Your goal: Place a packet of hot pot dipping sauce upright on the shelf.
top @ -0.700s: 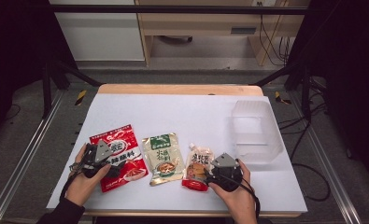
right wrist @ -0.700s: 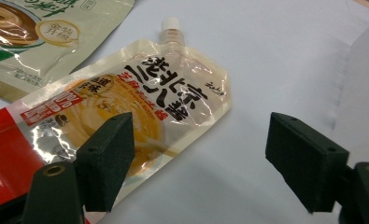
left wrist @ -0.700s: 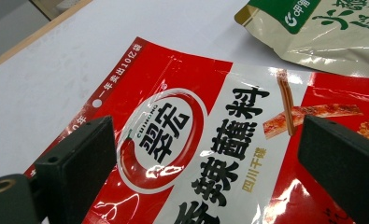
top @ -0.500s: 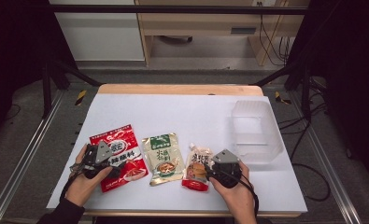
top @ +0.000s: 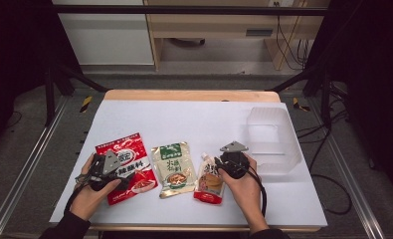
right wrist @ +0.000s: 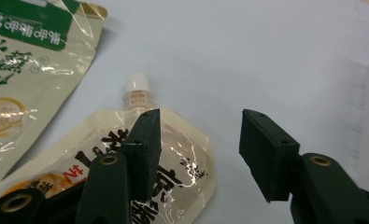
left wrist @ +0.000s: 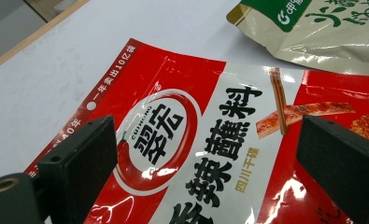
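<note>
Three packets lie in a row near the table's front edge: a red seasoning packet [top: 129, 164], a beige packet with a green top [top: 173, 167], and a beige spout pouch [top: 209, 180] with a white cap [right wrist: 136, 82]. My left gripper [top: 109, 167] hovers open over the red packet [left wrist: 182, 126], jaws wide on either side of its printed label. My right gripper [top: 229, 160] is open just above the spout pouch [right wrist: 182, 154]; its left jaw lies over the pouch's upper corner and its right jaw is over bare table. Neither holds anything.
A clear plastic bin [top: 274, 139] stands at the right of the white table [top: 194, 119], close beside my right hand. The beige-green packet [right wrist: 28, 70] lies left of the pouch and reaches the top right of the left gripper view [left wrist: 322, 28]. Cables trail off the table's right side.
My right gripper has moved away from the person, from the pouch's lower right up to its top by the cap. The left gripper has hardly moved.
</note>
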